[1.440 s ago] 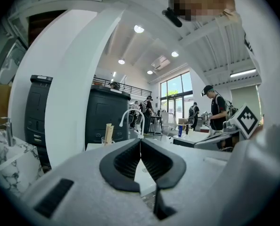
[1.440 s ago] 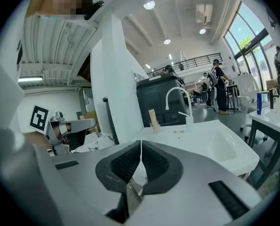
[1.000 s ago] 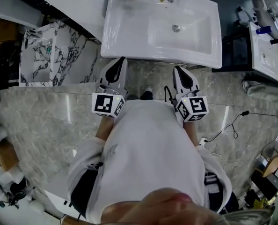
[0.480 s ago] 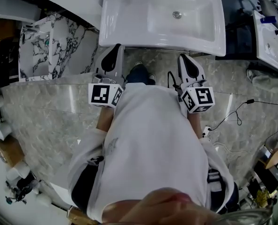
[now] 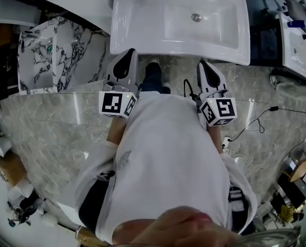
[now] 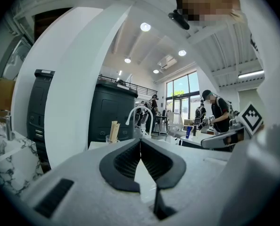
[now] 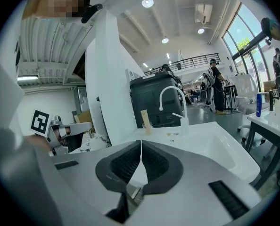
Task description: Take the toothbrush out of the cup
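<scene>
One cup point(image 7: 147, 127) with one toothbrush point(image 7: 145, 117) stands at the white sink point(image 5: 142, 35) back edge, well beyond the left gripper point(image 5: 128, 55) and right gripper point(image 5: 205, 66), both closed, empty.

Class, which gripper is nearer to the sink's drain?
Right. The right gripper is at the front edge of the sink, almost in line with the drain; the left gripper is at that edge too, well to the drain's left.

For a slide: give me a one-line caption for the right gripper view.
Shut, empty right claw faces the white sink; a toothbrush stands in a cup beside the faucet.
</scene>
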